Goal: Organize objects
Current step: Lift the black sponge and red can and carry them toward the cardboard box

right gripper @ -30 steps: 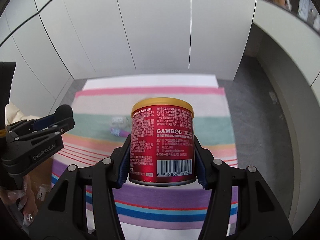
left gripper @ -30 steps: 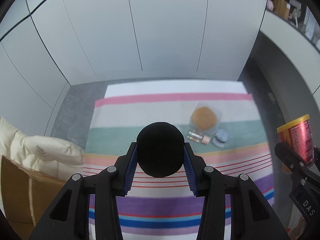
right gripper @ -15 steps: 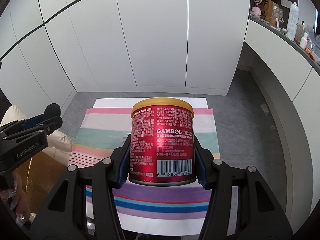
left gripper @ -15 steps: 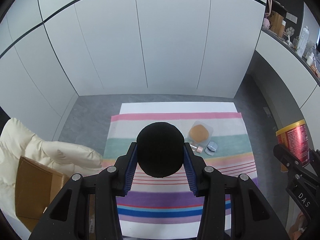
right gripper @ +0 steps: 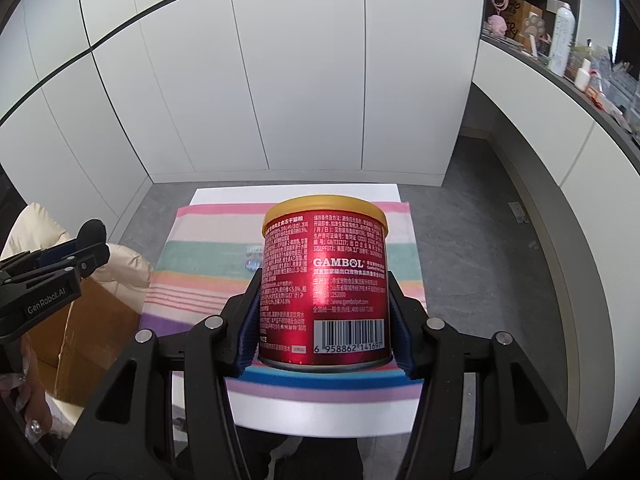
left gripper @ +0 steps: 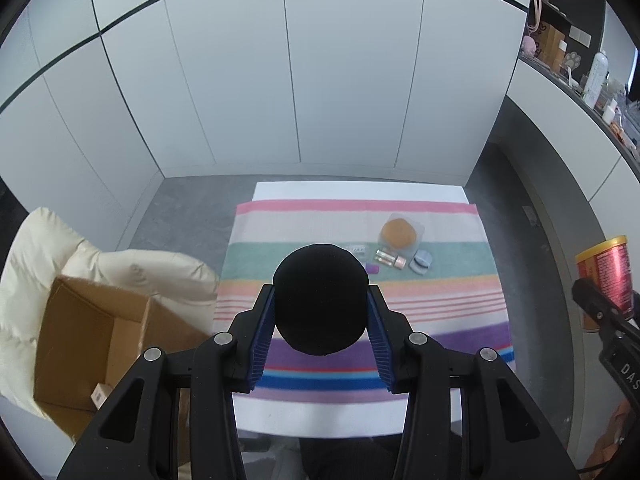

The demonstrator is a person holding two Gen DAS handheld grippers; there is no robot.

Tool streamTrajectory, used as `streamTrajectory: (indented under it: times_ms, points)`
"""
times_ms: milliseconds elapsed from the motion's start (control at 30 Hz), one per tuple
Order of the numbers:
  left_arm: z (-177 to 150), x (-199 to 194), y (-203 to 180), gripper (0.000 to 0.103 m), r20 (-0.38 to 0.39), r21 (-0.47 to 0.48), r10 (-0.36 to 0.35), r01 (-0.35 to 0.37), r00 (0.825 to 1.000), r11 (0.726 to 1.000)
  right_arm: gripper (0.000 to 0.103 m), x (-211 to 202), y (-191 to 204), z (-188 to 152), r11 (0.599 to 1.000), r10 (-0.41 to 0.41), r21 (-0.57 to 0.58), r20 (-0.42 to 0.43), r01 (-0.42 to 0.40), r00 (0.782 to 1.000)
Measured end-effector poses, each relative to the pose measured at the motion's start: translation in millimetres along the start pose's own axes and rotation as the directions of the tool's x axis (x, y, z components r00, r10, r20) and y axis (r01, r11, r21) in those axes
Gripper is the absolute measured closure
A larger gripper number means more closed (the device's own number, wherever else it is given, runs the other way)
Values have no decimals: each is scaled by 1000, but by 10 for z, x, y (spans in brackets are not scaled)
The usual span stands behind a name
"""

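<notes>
My left gripper (left gripper: 320,300) is shut on a round black object (left gripper: 320,298), held high above the striped cloth (left gripper: 440,308). A red can with a yellow lid (right gripper: 325,288) stands upright between the blue pads of my right gripper (right gripper: 325,300), which is shut on it. The same red can (left gripper: 606,276) shows at the right edge of the left wrist view. Small items remain on the cloth: an orange puff in a clear case (left gripper: 400,232), small tubes (left gripper: 390,258) and a pale blue compact (left gripper: 421,261). The left gripper (right gripper: 86,242) shows at the left of the right wrist view.
An open cardboard box (left gripper: 96,344) stands left of the table beside a cream padded jacket (left gripper: 132,268). White cabinet doors (left gripper: 320,80) close off the far side. A shelf with bottles and boxes (right gripper: 560,36) runs along the right. Grey floor (right gripper: 480,240) surrounds the table.
Both grippers have risen and pulled back from the table with their loads still held. The cloth and its items look smaller and farther, and the cardboard box has come into view.
</notes>
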State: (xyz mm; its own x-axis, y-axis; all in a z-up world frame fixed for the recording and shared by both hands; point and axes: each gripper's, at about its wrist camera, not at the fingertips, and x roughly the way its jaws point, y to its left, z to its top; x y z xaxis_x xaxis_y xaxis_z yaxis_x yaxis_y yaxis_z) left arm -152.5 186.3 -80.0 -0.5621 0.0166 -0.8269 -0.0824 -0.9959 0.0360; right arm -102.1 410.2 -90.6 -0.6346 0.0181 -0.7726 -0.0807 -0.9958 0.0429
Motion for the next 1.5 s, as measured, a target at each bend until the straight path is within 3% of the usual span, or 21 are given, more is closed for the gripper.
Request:
streamTrajectory:
  times_ms: [567,900,1167,1500]
  points:
    - [-811,-732,151,58,17,31,-24,24,1000,999,47,-637,-409,-1032,997,-60,49,-90,65,994]
    - [-950,-770,366,58,5,0,-11,11,1000,1000,47,-751,-535,-1170,991,-106,68,-98,113,990]
    - [-1000,-759,682,58,5,-57,4,-4,1000,998,47,-706,-110,-1124,998,-56,-11,-100,56,993]
    - [-1226,-814,1408,58,-12,-172,76,-77,997,982,47,-602,854,-1065,981,71,-173,-106,-89,992]
